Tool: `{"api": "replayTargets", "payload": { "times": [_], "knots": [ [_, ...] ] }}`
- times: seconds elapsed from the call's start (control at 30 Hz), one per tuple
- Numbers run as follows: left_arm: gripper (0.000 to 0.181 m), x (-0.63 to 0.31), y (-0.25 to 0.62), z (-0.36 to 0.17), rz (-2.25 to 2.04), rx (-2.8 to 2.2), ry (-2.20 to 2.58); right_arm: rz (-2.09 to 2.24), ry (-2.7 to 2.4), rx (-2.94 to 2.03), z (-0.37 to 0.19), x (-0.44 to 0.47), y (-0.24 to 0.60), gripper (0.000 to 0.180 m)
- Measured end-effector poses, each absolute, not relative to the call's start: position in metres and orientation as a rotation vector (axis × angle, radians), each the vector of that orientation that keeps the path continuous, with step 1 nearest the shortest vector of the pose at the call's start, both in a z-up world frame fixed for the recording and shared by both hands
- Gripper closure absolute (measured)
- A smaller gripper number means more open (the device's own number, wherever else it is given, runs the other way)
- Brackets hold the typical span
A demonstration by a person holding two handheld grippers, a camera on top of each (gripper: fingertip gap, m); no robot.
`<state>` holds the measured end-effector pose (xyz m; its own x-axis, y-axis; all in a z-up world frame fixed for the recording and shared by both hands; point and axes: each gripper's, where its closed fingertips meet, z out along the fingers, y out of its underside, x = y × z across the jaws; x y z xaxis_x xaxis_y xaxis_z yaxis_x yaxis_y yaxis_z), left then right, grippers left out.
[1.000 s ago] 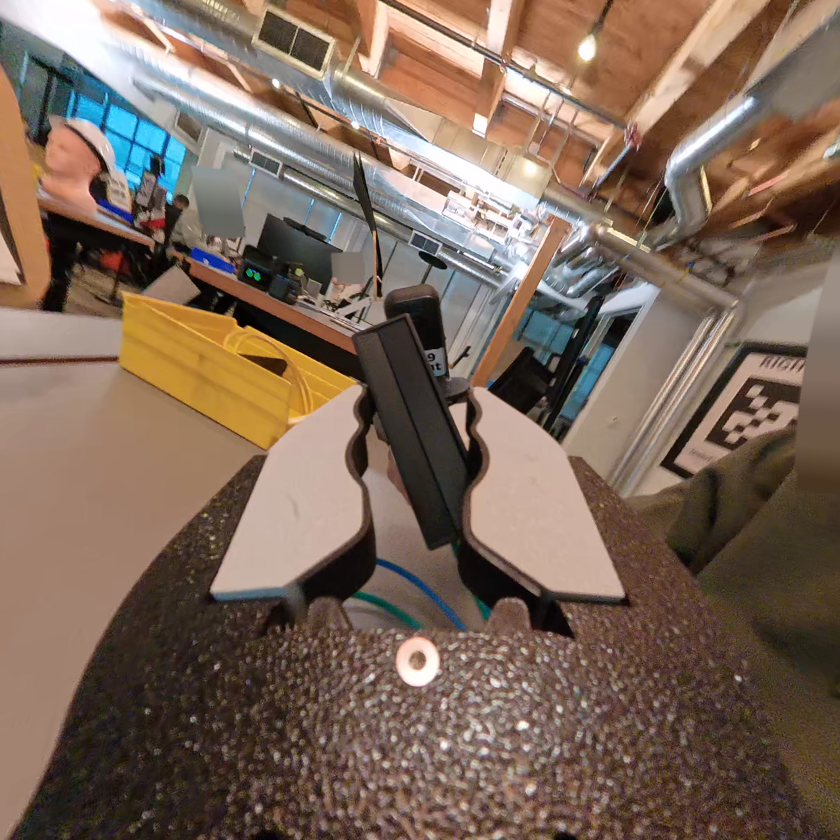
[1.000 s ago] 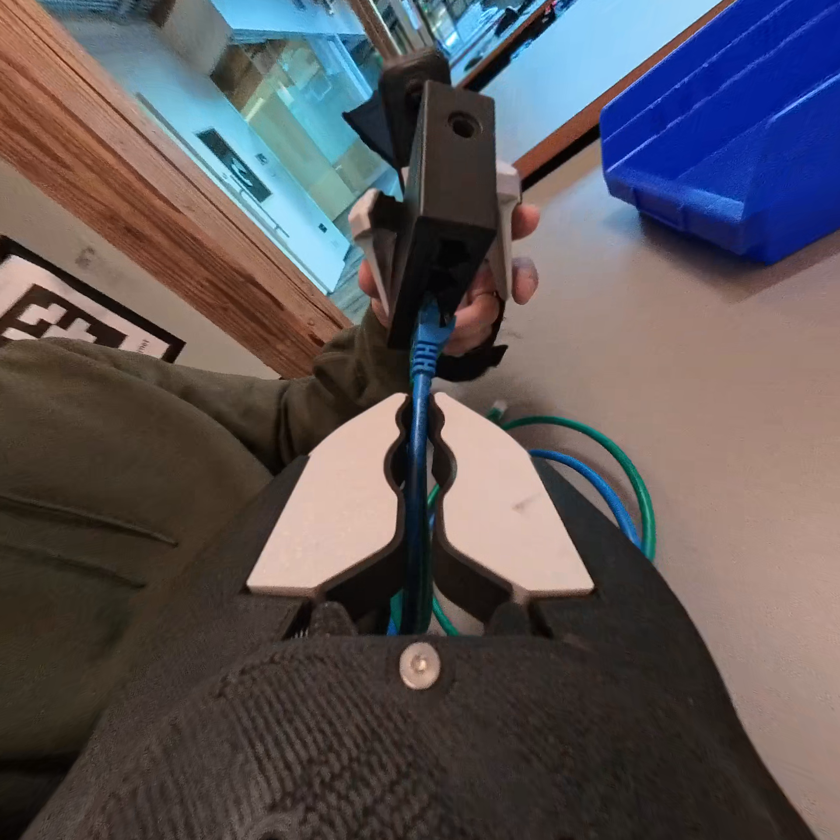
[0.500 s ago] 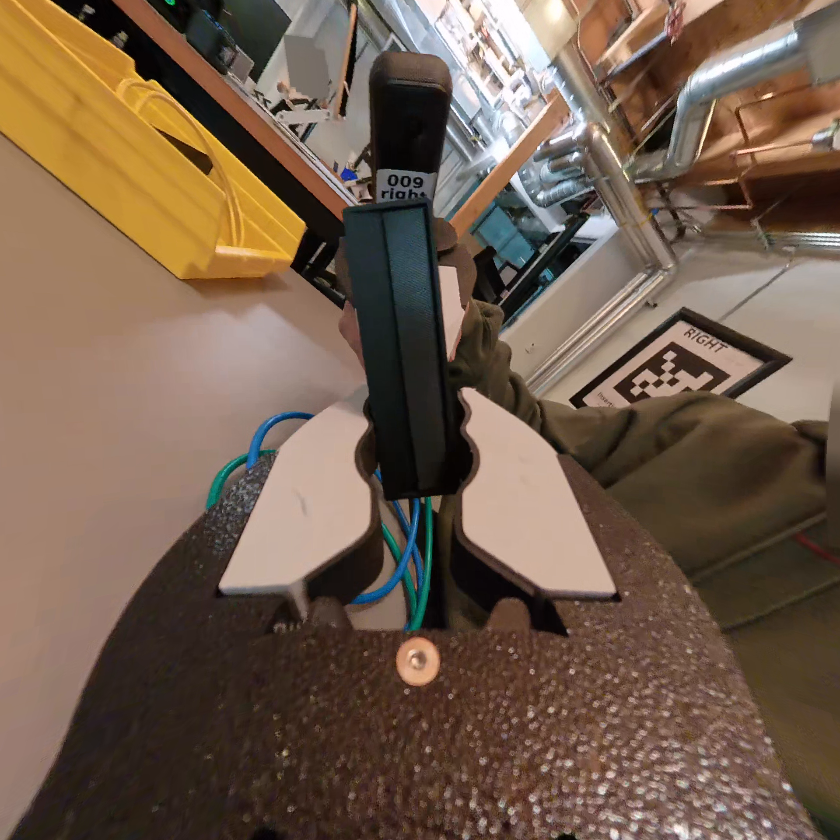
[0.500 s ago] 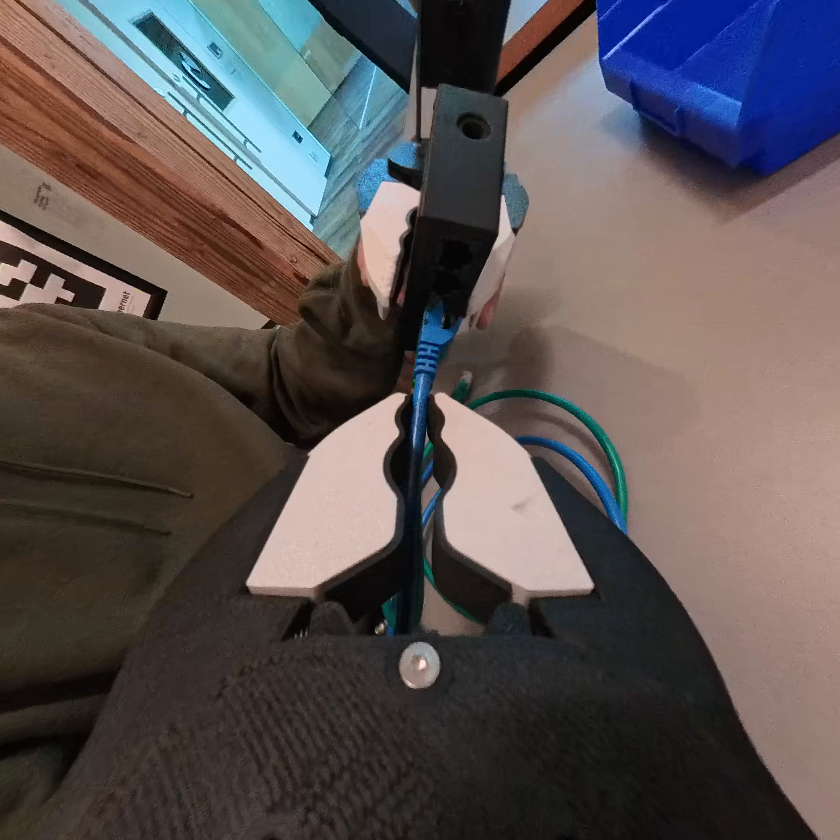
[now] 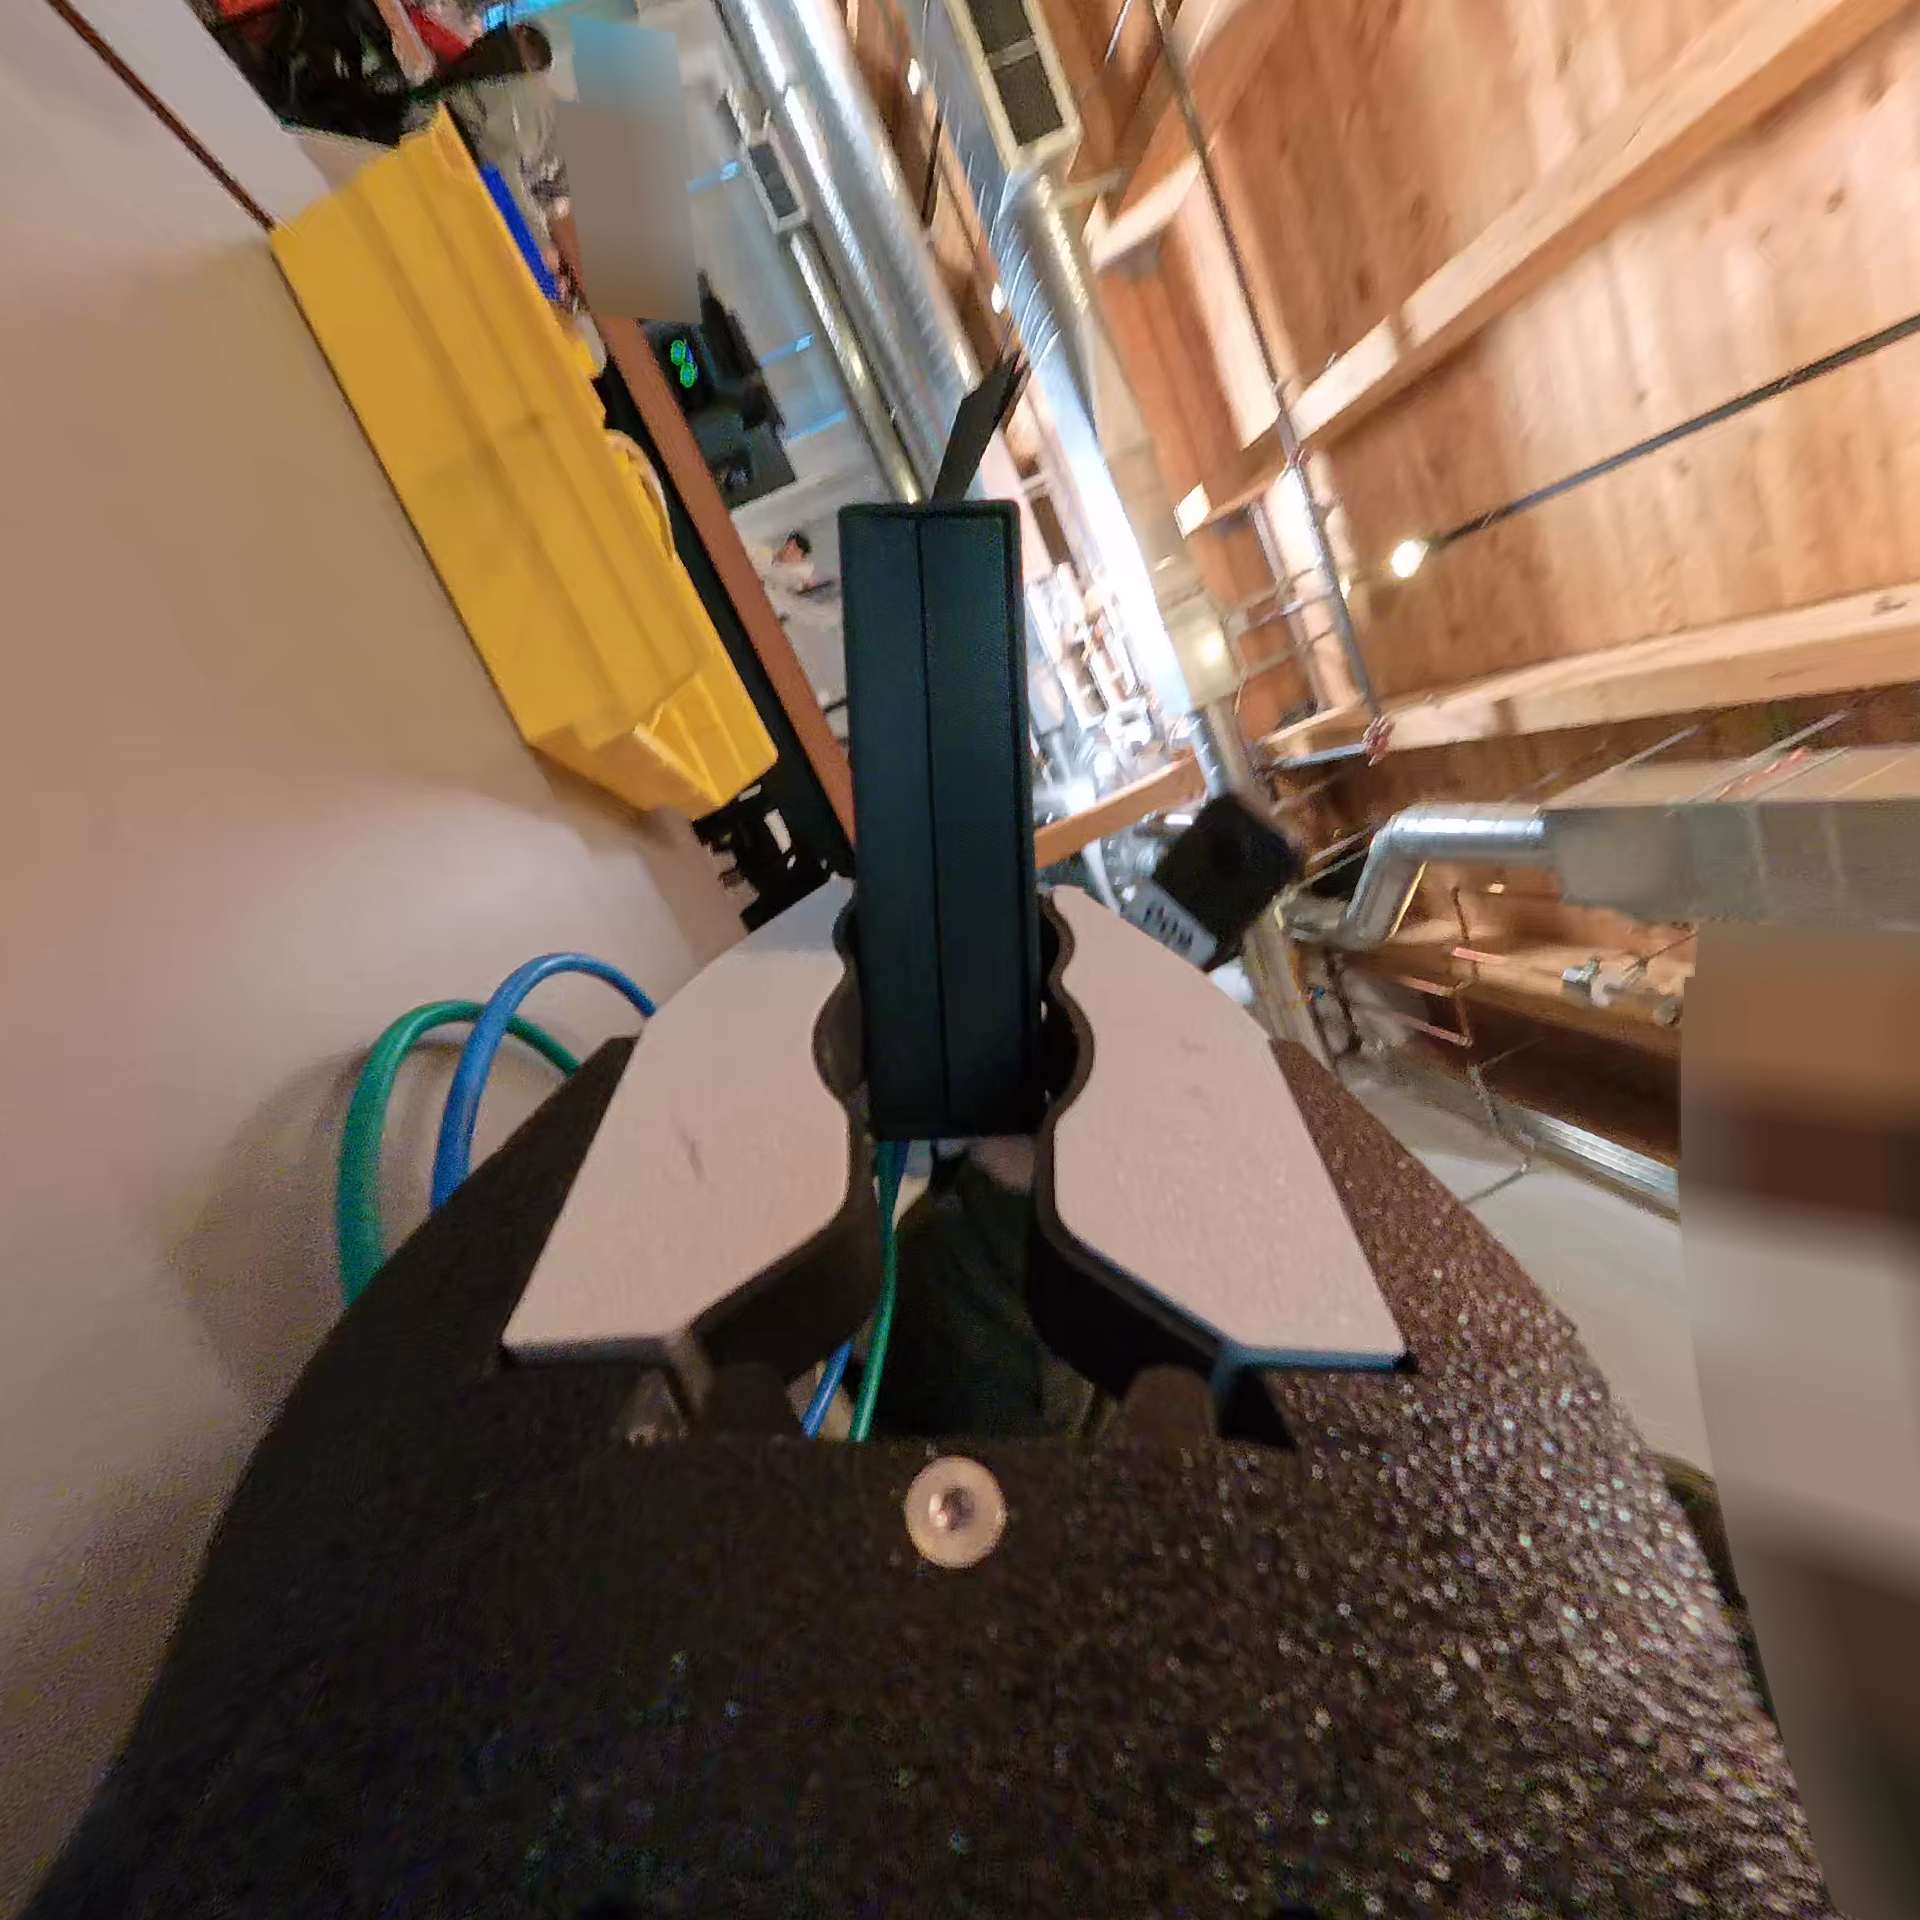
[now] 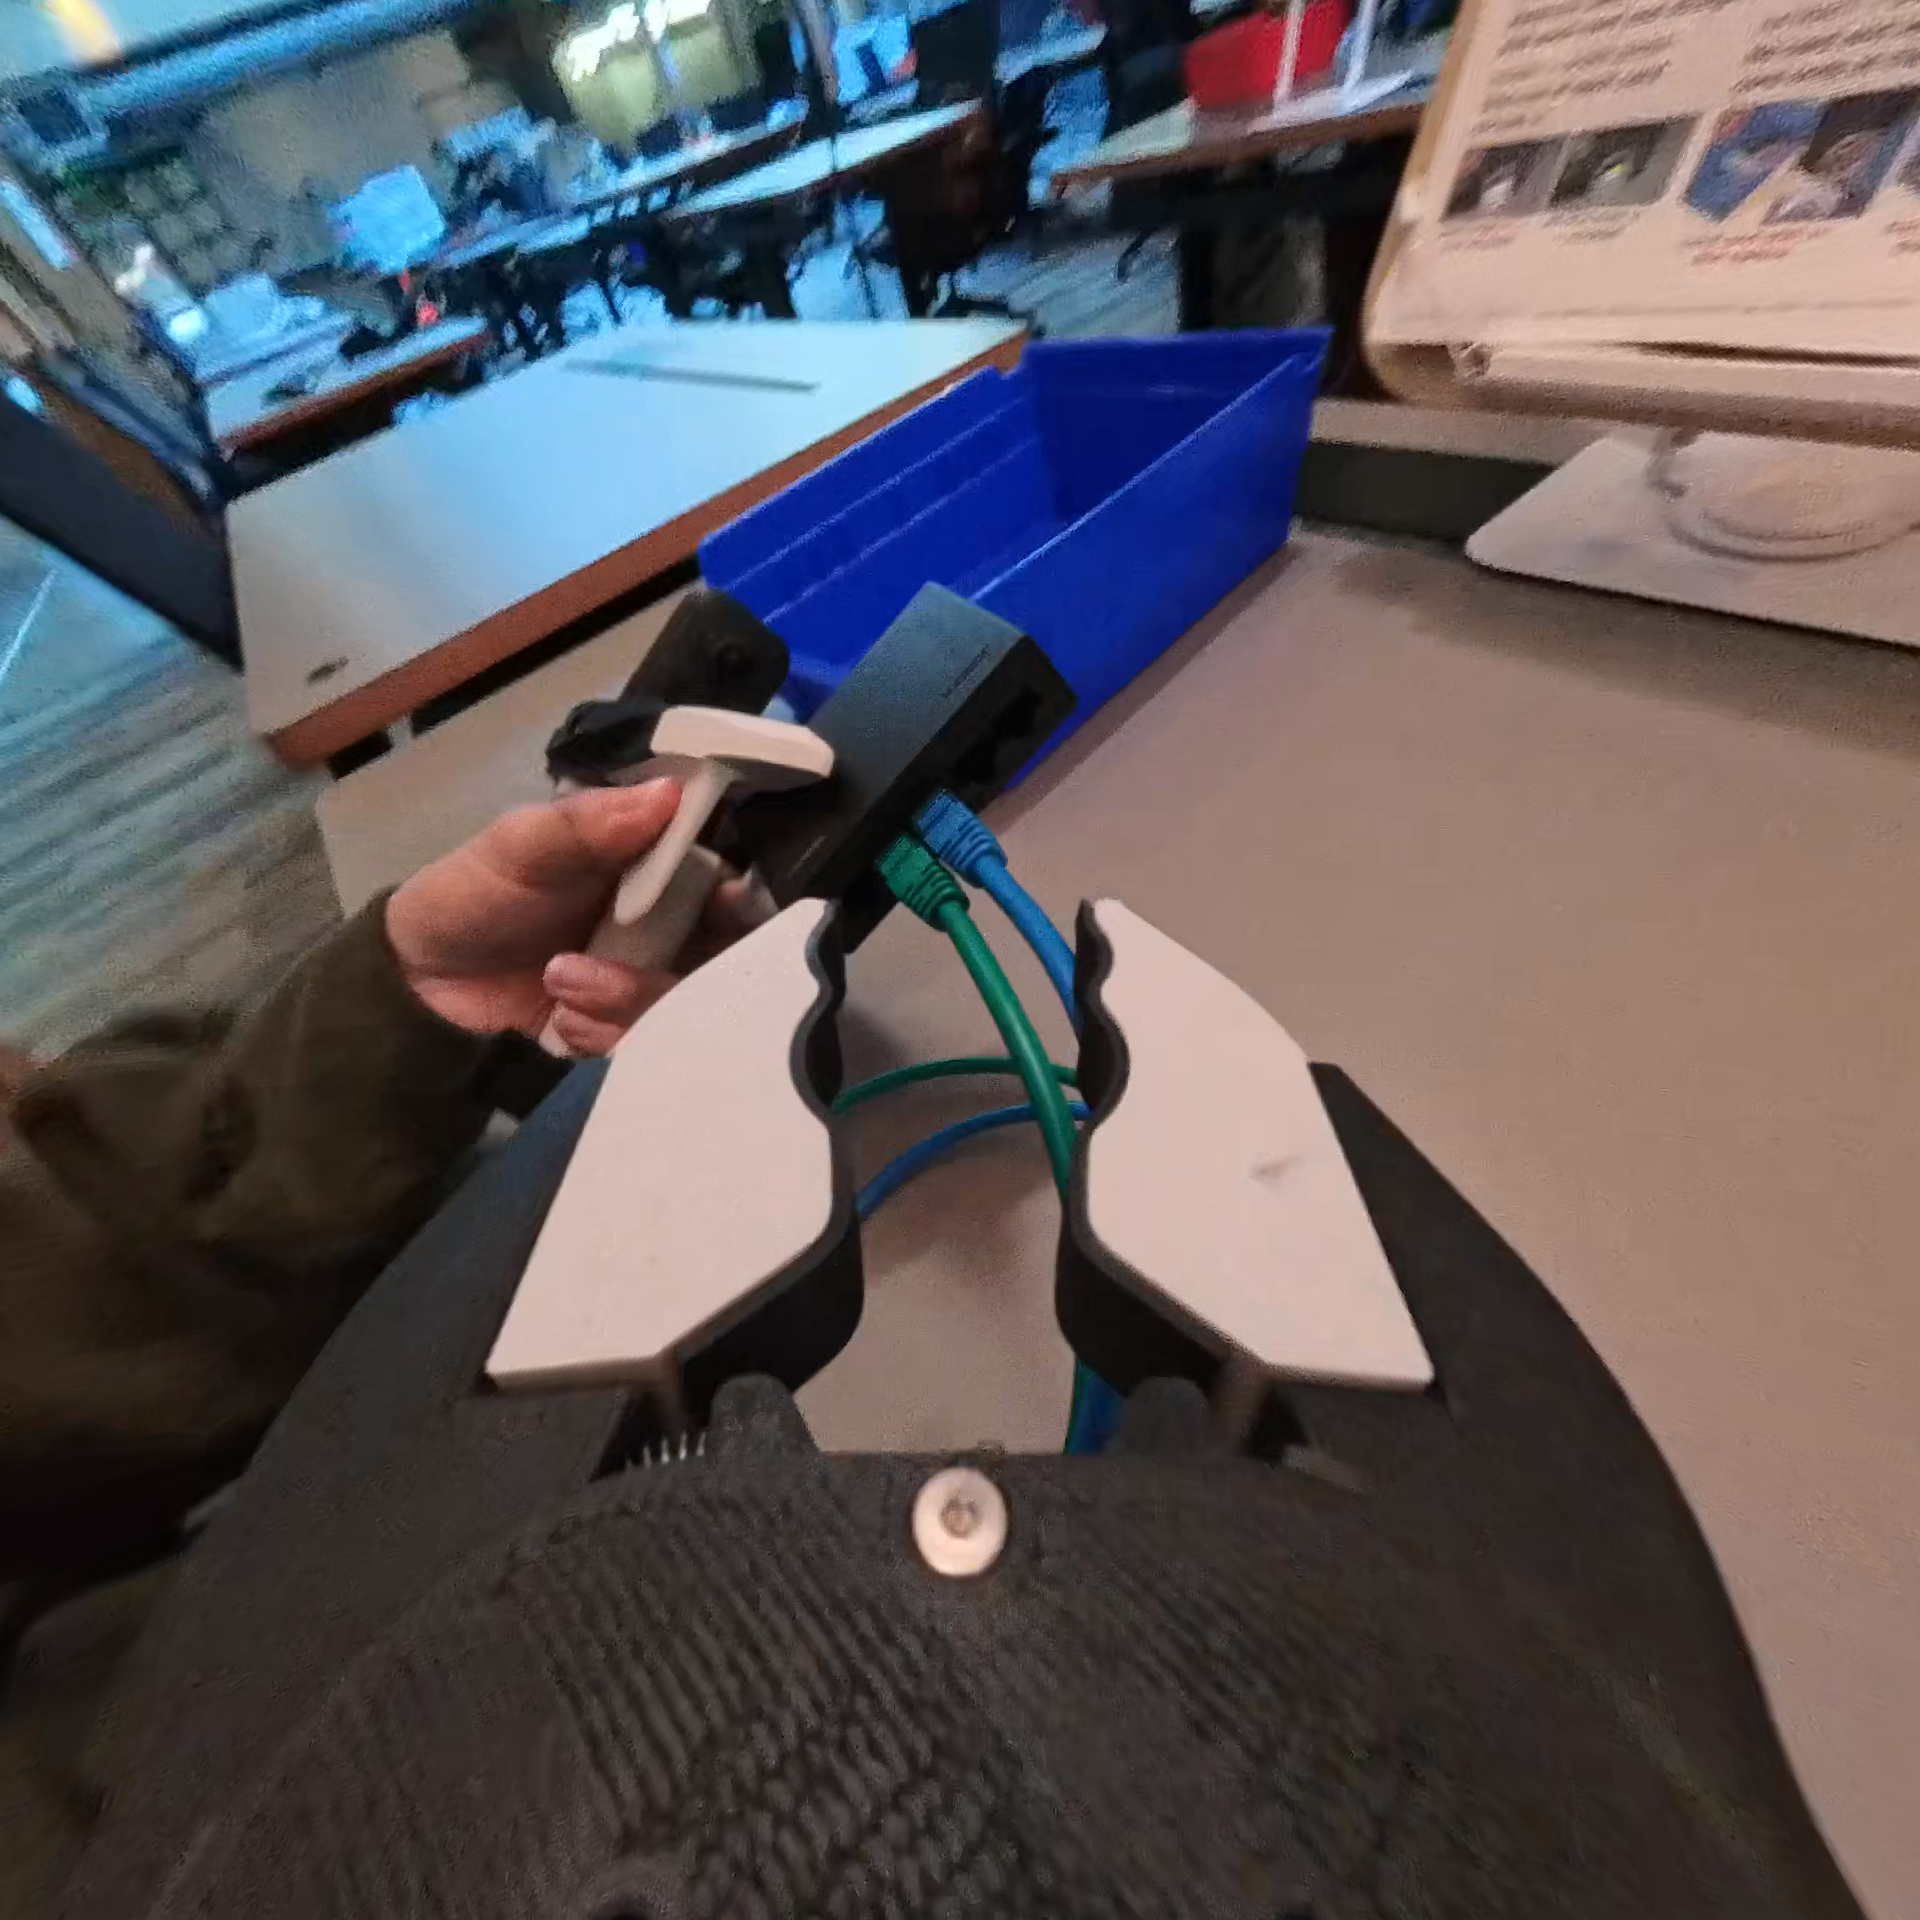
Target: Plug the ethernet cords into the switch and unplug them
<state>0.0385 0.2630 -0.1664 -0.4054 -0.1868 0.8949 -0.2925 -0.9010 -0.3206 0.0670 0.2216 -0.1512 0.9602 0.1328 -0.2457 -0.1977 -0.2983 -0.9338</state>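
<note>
My left gripper (image 5: pixel 940 935) is shut on the black switch (image 5: pixel 935 779) and holds it on edge above the table. In the right wrist view the switch (image 6: pixel 935 717) points its ports toward my right gripper (image 6: pixel 956 920). A green cord (image 6: pixel 997 997) and a blue cord (image 6: pixel 1023 914) are plugged in side by side. My right gripper is open just below the plugs. Both cords pass loosely between its fingers without being gripped. The cords loop on the table at the left of the left wrist view, green (image 5: pixel 364 1122) and blue (image 5: pixel 488 1018).
A blue bin (image 6: pixel 1039 499) stands behind the switch on the beige table (image 6: pixel 1455 935). A yellow bin (image 5: pixel 499 468) sits at the far table edge. A white stand (image 6: pixel 1662 520) with a printed sheet is at the back right. A hand (image 6: pixel 499 904) holds the left gripper (image 6: pixel 727 769).
My right gripper has opened and let go of the blue cord, which stays in the switch. Both views have swung round, and the switch now tilts toward the blue bin.
</note>
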Motion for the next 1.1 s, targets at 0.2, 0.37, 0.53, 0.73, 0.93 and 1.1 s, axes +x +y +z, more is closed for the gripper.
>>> {"api": "replayTargets", "payload": {
  "times": [0.2, 0.37, 0.53, 0.73, 0.93, 1.1],
  "knots": [
    [0.152, 0.036, 0.285, -0.165, 2.599, 1.787, -0.509, -0.101, 0.075, -1.439, -0.071, 0.061, 0.183, 0.179],
    [0.152, 0.041, 0.278, -0.163, 2.620, 1.727, -0.448, 0.424, 0.140, -1.664, -0.126, 0.015, 0.216, 0.156],
    [0.152, 0.038, 0.278, -0.152, 2.690, 1.718, -0.454, 0.644, 0.401, -1.637, -0.169, 0.029, 0.234, 0.148],
    [0.152, 0.042, 0.267, -0.142, 2.746, 1.697, -0.465, 0.680, 0.507, -1.466, -0.158, 0.053, 0.250, 0.143],
    [0.152, 0.045, 0.257, -0.145, 2.743, 1.651, -0.633, 0.805, 0.404, -1.409, -0.147, 0.051, 0.250, 0.165],
    [0.150, 0.041, 0.242, -0.154, 2.604, 1.647, -1.058, 0.957, 0.323, -1.521, -0.157, 0.048, 0.240, 0.166]
  ]
}}
